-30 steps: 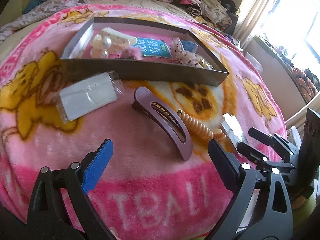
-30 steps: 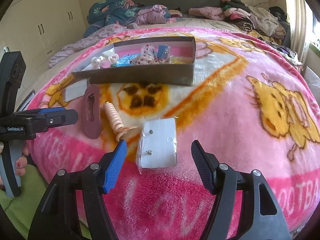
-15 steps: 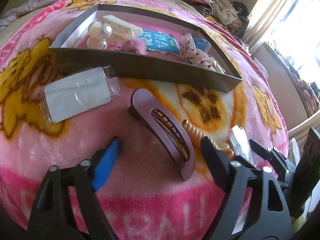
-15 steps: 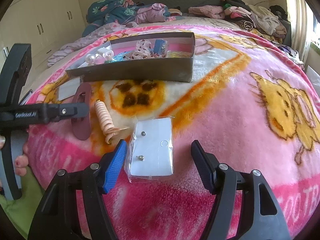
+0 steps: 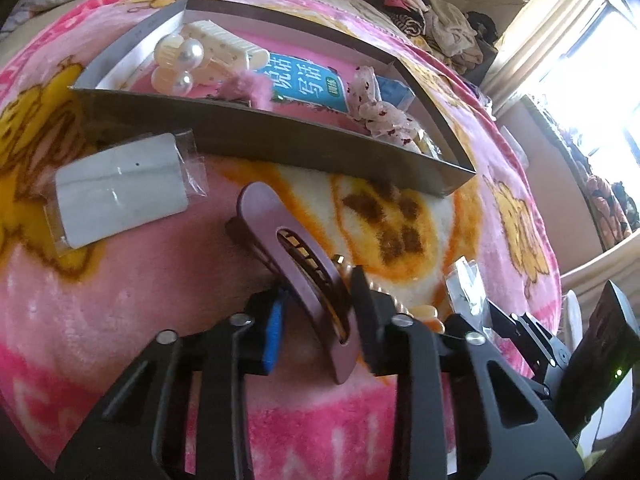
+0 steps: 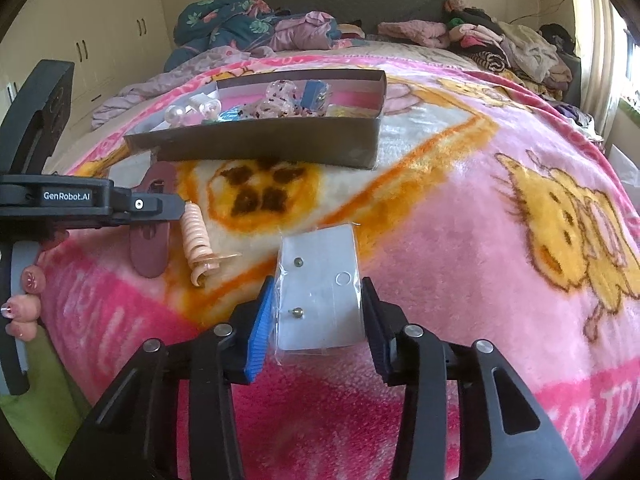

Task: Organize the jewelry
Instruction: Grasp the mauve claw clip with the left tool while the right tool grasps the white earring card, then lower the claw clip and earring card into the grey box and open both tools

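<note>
A maroon hair clip (image 5: 272, 220) lies on the pink blanket. My left gripper (image 5: 320, 320) straddles its near end, jaws closing. The black finger touches the clip and the blue pad (image 5: 276, 332) stands a sliver off. A peach spiral hair tie (image 6: 196, 240) lies just right of the clip. My right gripper (image 6: 316, 320) is closing on a bagged white earring card (image 6: 320, 288), and both pads touch the bag's edges. Behind them stands the open grey box (image 6: 260, 148), holding a pearl clip, a scrunchie and other small pieces.
A second bagged white card (image 5: 120, 196) lies left of the clip, against the box's front wall (image 5: 280, 144). A person's fingers (image 6: 28, 280) hold the left gripper's handle at the bed's left edge. Heaped clothes fill the far end of the bed.
My left gripper came forward and down over the hair clip, and its jaws narrowed from wide open to close around it. My right gripper's jaws narrowed onto the earring card.
</note>
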A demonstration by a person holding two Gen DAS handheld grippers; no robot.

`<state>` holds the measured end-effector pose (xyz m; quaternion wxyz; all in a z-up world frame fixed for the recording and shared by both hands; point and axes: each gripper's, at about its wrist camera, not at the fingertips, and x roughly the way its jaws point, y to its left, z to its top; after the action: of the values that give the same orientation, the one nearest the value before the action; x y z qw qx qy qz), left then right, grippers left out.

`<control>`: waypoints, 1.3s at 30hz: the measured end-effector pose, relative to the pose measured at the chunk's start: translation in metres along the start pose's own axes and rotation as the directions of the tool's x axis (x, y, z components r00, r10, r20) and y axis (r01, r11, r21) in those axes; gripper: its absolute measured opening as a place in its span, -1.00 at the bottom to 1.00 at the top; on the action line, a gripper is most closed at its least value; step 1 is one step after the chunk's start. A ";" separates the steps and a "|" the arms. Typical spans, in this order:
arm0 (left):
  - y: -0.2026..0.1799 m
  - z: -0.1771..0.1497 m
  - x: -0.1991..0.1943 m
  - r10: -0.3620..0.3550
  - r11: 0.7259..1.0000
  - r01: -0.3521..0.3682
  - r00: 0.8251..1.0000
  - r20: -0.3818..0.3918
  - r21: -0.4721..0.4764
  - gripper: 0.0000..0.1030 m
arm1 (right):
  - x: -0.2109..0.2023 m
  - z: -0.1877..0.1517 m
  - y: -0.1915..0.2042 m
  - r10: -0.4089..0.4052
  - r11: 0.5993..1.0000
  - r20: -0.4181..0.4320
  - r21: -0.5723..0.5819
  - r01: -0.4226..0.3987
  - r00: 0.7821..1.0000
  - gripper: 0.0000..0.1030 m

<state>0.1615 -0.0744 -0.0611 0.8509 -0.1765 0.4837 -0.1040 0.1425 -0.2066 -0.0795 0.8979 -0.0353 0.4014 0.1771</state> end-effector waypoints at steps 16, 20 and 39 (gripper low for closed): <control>-0.007 -0.006 -0.037 -0.006 0.994 -0.003 0.996 0.084 0.106 -0.92 | -0.009 0.023 0.011 0.023 1.000 0.030 -0.008 -0.023 0.999 -0.28; -0.001 -0.005 -0.048 0.000 0.994 -0.012 0.994 0.109 0.108 -0.92 | -0.012 0.029 0.022 0.034 0.999 0.037 -0.019 -0.034 0.999 -0.28; 0.044 0.012 -0.080 0.048 0.997 -0.058 0.978 0.204 0.044 -0.92 | 0.004 0.072 0.070 0.108 0.993 0.051 -0.062 -0.104 0.993 -0.28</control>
<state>0.1311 -0.0037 -0.0107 0.9023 -0.1519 0.3964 -0.0750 0.1713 -0.1251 -0.0281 0.8964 -0.0358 0.3728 0.2372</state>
